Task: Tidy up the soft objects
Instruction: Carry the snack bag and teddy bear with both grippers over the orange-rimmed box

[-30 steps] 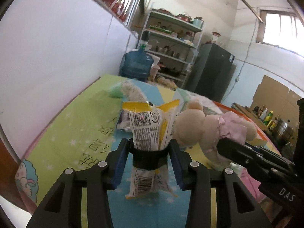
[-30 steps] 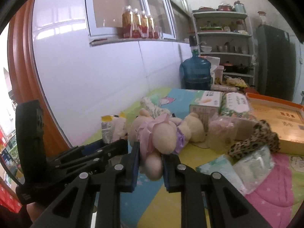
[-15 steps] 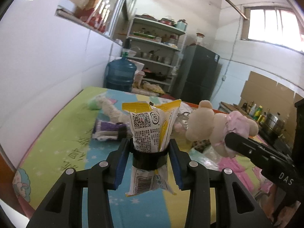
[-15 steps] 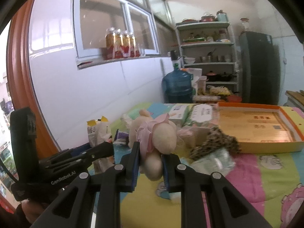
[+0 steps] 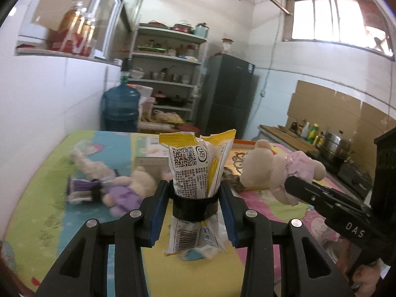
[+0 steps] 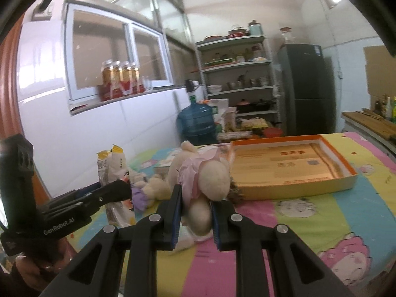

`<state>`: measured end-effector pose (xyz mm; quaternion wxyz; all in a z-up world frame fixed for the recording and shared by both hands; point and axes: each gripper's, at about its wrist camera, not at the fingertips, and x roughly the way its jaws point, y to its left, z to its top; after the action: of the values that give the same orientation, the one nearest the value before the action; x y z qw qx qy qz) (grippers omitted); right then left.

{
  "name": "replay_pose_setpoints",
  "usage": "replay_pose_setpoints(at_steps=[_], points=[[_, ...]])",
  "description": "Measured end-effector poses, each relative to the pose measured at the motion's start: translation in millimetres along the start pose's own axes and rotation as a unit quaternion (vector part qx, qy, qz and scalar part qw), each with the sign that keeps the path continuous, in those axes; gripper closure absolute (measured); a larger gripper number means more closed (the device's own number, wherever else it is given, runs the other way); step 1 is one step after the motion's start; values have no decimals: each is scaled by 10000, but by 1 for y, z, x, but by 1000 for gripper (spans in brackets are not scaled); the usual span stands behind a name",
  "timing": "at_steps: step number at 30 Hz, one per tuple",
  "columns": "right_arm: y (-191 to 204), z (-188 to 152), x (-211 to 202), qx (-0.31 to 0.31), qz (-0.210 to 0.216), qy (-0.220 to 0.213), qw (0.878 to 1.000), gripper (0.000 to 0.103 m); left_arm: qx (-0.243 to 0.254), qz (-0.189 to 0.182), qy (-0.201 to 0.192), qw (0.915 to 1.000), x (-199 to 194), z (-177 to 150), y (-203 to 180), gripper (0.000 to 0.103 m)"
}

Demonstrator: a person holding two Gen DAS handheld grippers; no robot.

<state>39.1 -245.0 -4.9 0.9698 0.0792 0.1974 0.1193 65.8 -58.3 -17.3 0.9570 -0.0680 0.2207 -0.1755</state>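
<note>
Left gripper (image 5: 195,198): pinching a snack packet (image 5: 198,170), held upright above the colourful mat (image 5: 49,198).
Packet: white and yellow, crinkled, torn top, a code square and a barcode printed on it.
Right gripper (image 6: 195,210): clamped on a cream teddy bear (image 6: 210,180) in a pink dress, above the mat.
Orange tray (image 6: 346,180): lies on the mat beyond the bear.
Hard to make out: a second bear in purple (image 5: 128,190), blurred; packet's small print unreadable.

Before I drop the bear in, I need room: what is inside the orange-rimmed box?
The shallow orange-rimmed cardboard box shows only its printed tan floor. The pink-dressed plush bear in the right gripper covers its near left corner, unseen.
</note>
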Motion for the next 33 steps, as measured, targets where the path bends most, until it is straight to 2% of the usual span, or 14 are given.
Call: replay_pose_setpoints(at_steps=[12,21,27,33], points=[[-70,10,-22,28,-786,-163,9968,82,456,-192,95,9987,43,23,-65,62],[-119,22,-18,83,-1200,-65,9927,81,729,-374,250,9963,88,41,-111,62],[-153,34,-4,226,-1289,92,9914,82,718,-450,421,9955,123,54,-131,62],[-185,49,21,477,-1046,285,9930,82,501,-456,695,9953,164,67,-137,62]])
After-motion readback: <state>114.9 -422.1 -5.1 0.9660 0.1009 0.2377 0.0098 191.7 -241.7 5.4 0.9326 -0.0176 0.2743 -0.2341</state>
